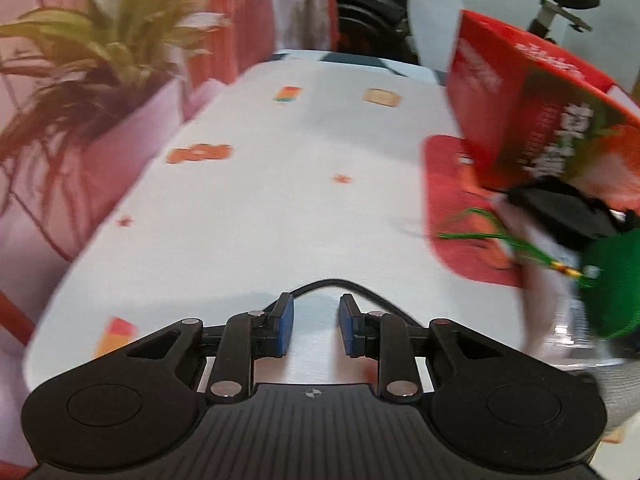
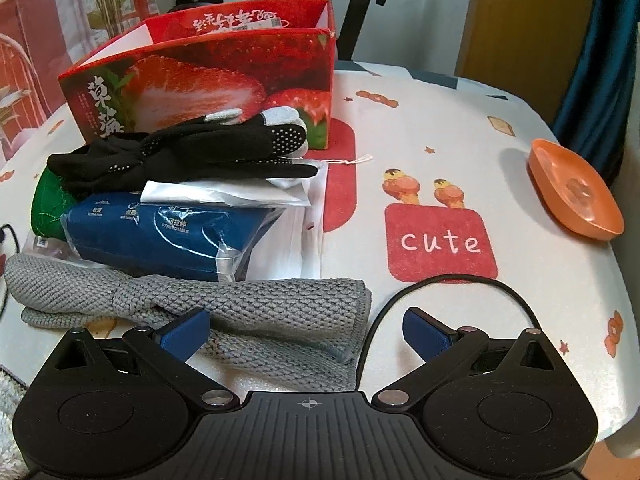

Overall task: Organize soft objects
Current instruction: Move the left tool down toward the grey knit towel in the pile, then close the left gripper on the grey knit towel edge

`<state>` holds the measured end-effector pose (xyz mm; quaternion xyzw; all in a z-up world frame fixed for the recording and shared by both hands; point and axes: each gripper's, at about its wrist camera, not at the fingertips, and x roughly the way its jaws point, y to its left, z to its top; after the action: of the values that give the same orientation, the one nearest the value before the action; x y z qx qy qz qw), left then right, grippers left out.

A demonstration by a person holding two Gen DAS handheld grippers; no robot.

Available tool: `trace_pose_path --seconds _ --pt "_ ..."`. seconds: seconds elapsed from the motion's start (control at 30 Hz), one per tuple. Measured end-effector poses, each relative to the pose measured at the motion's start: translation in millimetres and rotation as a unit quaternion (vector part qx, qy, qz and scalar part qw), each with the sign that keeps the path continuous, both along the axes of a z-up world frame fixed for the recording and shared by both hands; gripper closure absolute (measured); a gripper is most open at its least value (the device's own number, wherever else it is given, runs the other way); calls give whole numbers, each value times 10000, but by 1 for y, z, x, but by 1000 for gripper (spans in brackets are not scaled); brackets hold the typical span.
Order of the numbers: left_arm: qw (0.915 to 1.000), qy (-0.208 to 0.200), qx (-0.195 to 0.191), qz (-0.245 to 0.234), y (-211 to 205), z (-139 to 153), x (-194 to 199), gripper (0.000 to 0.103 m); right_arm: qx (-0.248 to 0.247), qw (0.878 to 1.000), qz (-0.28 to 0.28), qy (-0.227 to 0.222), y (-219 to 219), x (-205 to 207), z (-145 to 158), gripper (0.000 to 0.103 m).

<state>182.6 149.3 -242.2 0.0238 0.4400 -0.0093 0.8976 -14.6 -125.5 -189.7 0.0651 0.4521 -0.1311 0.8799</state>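
Note:
A pile of soft things lies in front of a red strawberry box (image 2: 224, 80): black gloves (image 2: 192, 152) on top, a blue packaged cloth (image 2: 160, 236), a green item (image 2: 46, 200) at the left and a grey knit cloth (image 2: 224, 304) nearest. My right gripper (image 2: 306, 330) is open and empty, its left finger over the grey cloth. My left gripper (image 1: 316, 330) is open a little and empty above bare tablecloth. In the left wrist view the box (image 1: 532, 120), gloves (image 1: 560, 212) and green item (image 1: 612, 284) sit at the right.
An orange dish (image 2: 576, 192) sits near the table's right edge. The white patterned tablecloth (image 1: 280, 200) covers the table. A potted plant (image 1: 92, 60) stands left of the table. A black cable (image 2: 452, 282) runs across in front of my right gripper.

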Motion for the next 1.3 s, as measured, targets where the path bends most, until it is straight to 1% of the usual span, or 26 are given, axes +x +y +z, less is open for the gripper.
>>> trace_pose_path --seconds 0.1,0.17,0.2,0.23,0.3,0.37,0.47,0.53,0.6,0.63,0.67,0.73,0.8,0.83,0.93,1.0,1.03,1.1,1.17,1.3 --pt "9993 -43 331 141 19 1 9 76 -1 10000 1 15 1 1 0 0" --pt "9971 -98 702 278 29 4 14 76 2 10000 -9 11 0 1 0 0" --pt "9964 -129 764 337 34 5 16 76 3 10000 -10 7 1 1 0 0" --pt "9966 -161 701 403 40 13 15 76 5 10000 -12 -1 1 1 0 0" --pt "9984 -273 341 370 44 27 12 76 16 10000 -7 -26 1 0 0 0" --pt "9988 -461 -69 175 37 42 4 76 45 10000 -13 -34 0 0 0 0" --pt "9950 -589 -688 -413 14 59 -11 76 87 10000 4 -35 1 1 -1 0" --pt "9886 -578 -1053 -912 -6 67 -21 75 86 10000 20 -43 3 0 -1 0" --pt "9809 -506 -1300 -1354 -26 70 -32 65 98 9999 20 -69 3 -1 -1 0" --pt "9767 -458 -1392 -1567 -37 69 -39 54 113 9999 10 -81 2 -1 -1 0" --pt "9736 -415 -1423 -1737 -46 67 -43 48 125 9999 -3 -86 1 -1 -1 0" --pt "9700 -358 -1354 -1987 -64 61 -52 48 159 9998 -33 -92 0 -2 -2 0" --pt "9693 -286 -1230 -2109 -79 53 -57 48 196 9998 -50 -91 -1 -2 -3 0" --pt "9704 -235 -1185 -2093 -82 46 -57 48 207 9997 -52 -84 -1 -2 -3 0" --pt "9726 -95 -1222 -1974 -89 35 -59 49 233 9997 -48 -85 -2 -2 -5 0" --pt "9749 -84 -1110 -1931 -91 31 -66 56 254 9996 -78 -120 -2 -2 -5 0" --pt "9750 -77 -1064 -1950 -91 28 -70 62 263 9995 -91 -158 -2 -3 -5 0" --pt "9756 -66 -988 -1961 -91 23 -76 63 245 9992 -107 -282 -3 -4 -4 0" --pt "9762 -43 -891 -1978 -95 19 -80 69 176 9990 -83 -393 -2 -4 -5 0" --pt "9775 -47 -814 -1944 -97 15 -80 71 40 9990 25 -447 1 -3 -13 0"
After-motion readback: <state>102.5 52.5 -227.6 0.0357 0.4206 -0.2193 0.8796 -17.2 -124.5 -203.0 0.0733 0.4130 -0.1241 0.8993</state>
